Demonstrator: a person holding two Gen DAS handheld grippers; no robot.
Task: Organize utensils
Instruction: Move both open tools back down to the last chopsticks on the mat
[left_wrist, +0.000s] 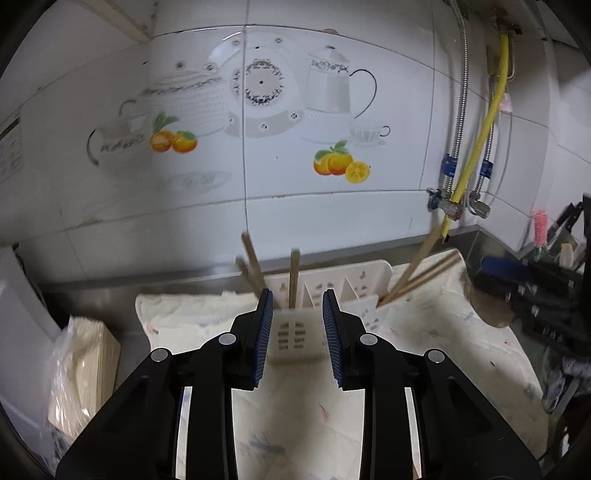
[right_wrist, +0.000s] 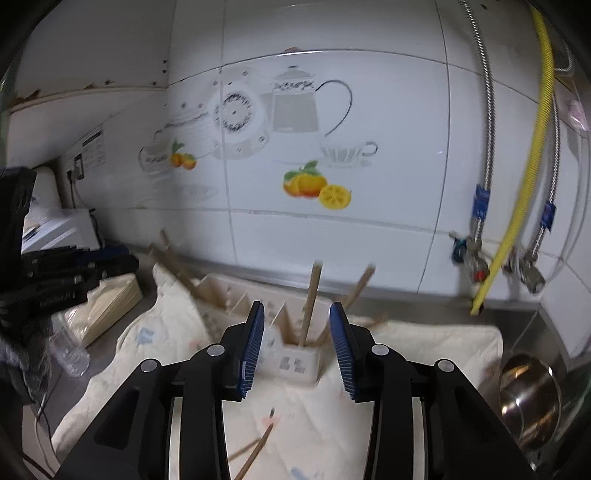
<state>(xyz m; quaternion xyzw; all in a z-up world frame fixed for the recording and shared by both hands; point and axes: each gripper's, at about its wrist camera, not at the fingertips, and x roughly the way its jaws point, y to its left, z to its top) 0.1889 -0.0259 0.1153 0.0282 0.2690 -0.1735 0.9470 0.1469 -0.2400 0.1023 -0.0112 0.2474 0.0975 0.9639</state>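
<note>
Left gripper (left_wrist: 297, 334) and right gripper (right_wrist: 297, 345) both spread wide, nothing held — each aimed at the cream utensil holder (left_wrist: 332, 295) on the cloth (left_wrist: 443, 350). Chopsticks (left_wrist: 294, 277) stand in its compartments; one loose chopstick (right_wrist: 258, 448) lies on the cloth below the right gripper.

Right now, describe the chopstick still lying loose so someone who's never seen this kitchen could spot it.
Start at the tiled wall with the orange-fruit decals, then drop to the cream cloth on the steel counter. The cream utensil holder stands there with chopsticks upright in it. The loose chopstick is the only one lying flat on the cloth, nearer the camera than the holder.
</note>
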